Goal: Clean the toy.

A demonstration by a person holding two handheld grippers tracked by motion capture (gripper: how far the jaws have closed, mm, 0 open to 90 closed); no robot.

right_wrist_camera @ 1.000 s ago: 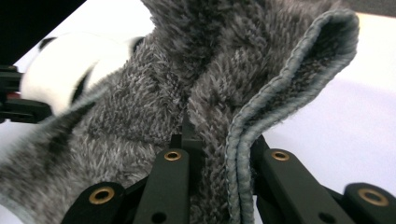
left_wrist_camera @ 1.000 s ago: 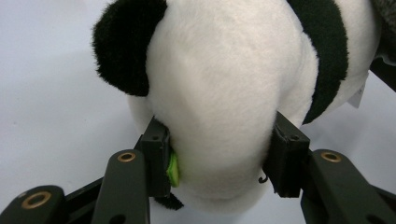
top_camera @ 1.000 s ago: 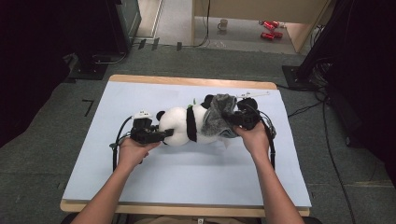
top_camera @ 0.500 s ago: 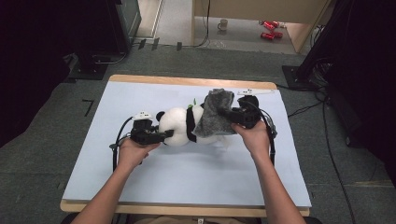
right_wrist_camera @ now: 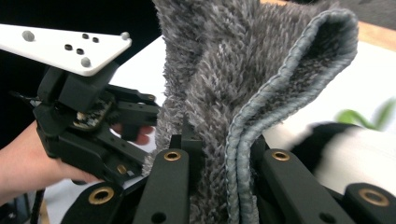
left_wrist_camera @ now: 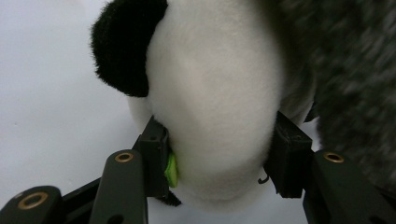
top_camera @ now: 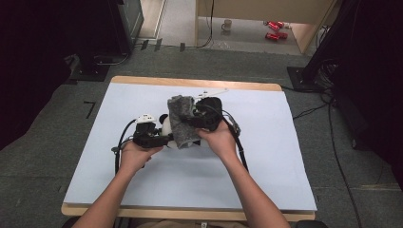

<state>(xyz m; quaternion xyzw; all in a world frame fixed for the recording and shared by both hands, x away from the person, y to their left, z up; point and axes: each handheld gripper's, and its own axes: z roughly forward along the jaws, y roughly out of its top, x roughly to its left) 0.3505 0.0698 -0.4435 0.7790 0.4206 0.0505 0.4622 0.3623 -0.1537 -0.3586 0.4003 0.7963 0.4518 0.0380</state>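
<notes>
Left gripper (left_wrist_camera: 219, 158) fingers clamp the panda (left_wrist_camera: 215, 102) head on the bench (top_camera: 285, 156). Right gripper (right_wrist_camera: 219, 163) fingers pinch the folded grey cloth (right_wrist_camera: 252, 79) over the panda.

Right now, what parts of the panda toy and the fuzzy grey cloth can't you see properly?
- Panda toy, high view: body hidden under the grey cloth.
- Panda, left gripper view: face hidden, turned away; top cut off by the edge.
- Panda, right gripper view: blurred.
- Grey cloth, left gripper view: blurred, cut off at right.
- Cloth, right gripper view: lower end hidden between the right tongs.

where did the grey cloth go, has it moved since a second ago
Yes. The grey cloth, gripped by the right gripper, has moved left across the table, over the panda toy.
</notes>
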